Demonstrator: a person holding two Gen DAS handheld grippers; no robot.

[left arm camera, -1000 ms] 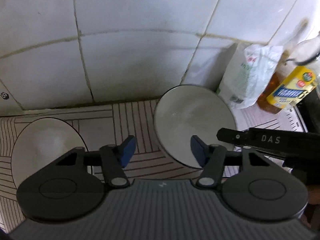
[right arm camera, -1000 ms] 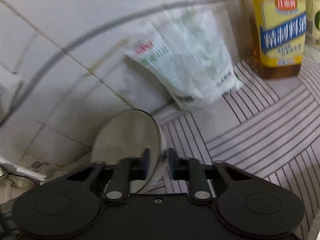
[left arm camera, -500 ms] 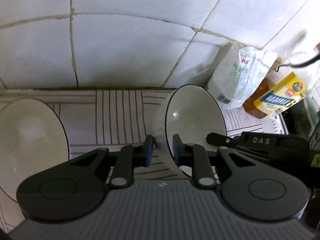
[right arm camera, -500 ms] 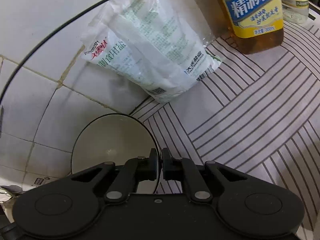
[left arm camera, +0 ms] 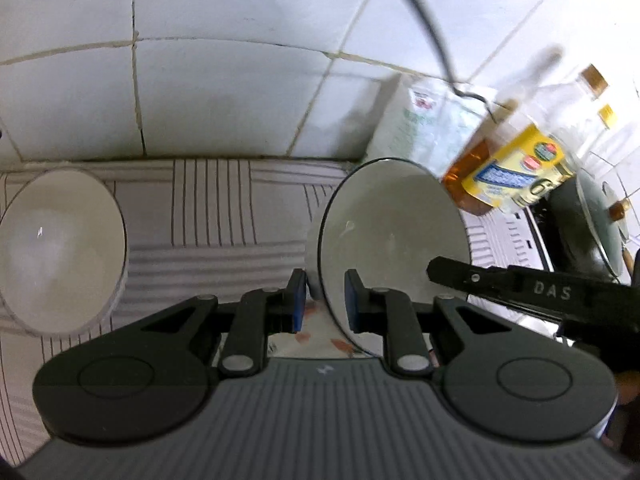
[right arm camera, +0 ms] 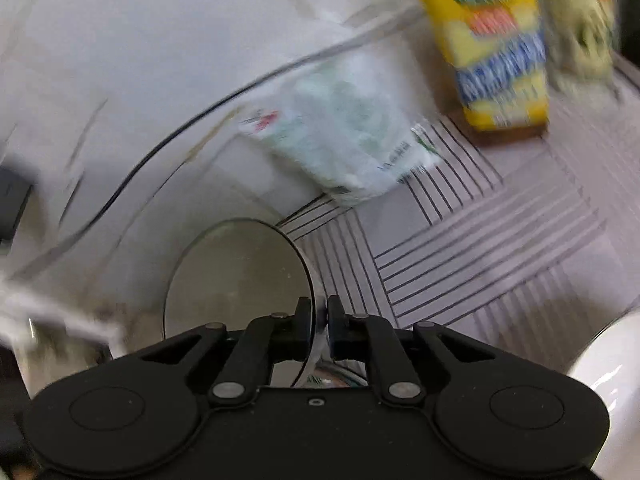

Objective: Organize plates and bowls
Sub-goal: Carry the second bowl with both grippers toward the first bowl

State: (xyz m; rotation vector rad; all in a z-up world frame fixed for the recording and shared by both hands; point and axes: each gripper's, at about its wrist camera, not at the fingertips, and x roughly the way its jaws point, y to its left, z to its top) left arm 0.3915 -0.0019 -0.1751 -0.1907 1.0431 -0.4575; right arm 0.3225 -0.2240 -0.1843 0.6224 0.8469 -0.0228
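Both grippers clamp the rim of one white bowl. Seen from the left wrist camera, the left gripper [left arm camera: 325,297] sits at lower centre of the frame with its blue pads [left arm camera: 298,299] on either side of the thin dark rim of the held bowl [left arm camera: 394,240], one pad outside the wall and one inside. That bowl is tilted, its opening turned toward the camera, and it fills the centre-right of the frame. At far left a second white bowl [left arm camera: 60,252] rests on the striped counter [left arm camera: 212,208], well apart from the held one. A white tiled wall [left arm camera: 224,92] fills the upper half. At upper right a printed white bag [left arm camera: 424,128] leans at the wall, just beside a yellow-labelled bottle of amber liquid [left arm camera: 504,172], both blurred. The right gripper [left arm camera: 440,270] reaches in from the right edge onto the bowl's far rim.

From the right wrist camera, the right gripper [right arm camera: 319,330] is at lower centre, fingers nearly together on the rim of the bowl [right arm camera: 236,280], which lies left of centre. The bag [right arm camera: 344,144] and bottle [right arm camera: 500,52] stand upper right, heavily blurred. Another white vessel's edge [right arm camera: 608,392] shows at the lower right corner.
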